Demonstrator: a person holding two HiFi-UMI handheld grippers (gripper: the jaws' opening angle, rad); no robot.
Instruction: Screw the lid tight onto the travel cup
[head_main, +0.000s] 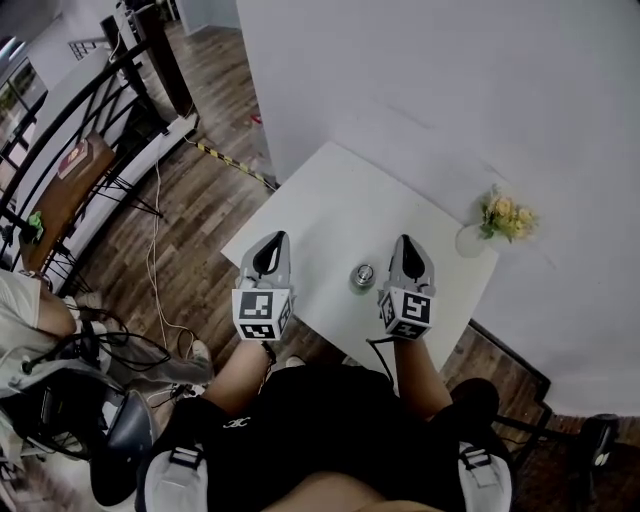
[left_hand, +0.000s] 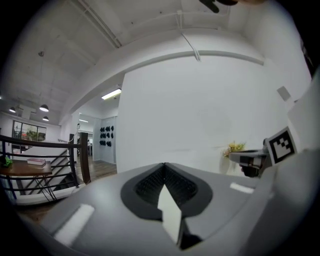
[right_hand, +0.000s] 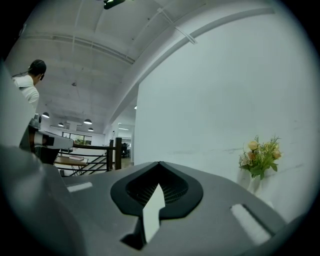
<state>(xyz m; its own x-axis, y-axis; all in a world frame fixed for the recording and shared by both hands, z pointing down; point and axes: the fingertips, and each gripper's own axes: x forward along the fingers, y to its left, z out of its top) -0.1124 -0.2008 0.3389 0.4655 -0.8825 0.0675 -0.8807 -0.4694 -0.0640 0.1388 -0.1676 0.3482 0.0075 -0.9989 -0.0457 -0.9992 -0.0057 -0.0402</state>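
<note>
Left gripper (head_main: 277, 240): jaws fully together, nothing held. Right gripper (head_main: 405, 242): jaws likewise together, empty. Both point level towards the wall. Travel cup (head_main: 363, 276) stands upright on the white table (head_main: 340, 195) between the grippers, nearer the right one, touched by neither. Flowers (head_main: 506, 214) at the table's far right corner.

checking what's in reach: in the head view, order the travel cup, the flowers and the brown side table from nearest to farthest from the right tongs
From the right tongs:
1. travel cup, just to their left, on the white table.
2. flowers, at that table's far right corner.
3. brown side table, far off at the picture's left.
</note>
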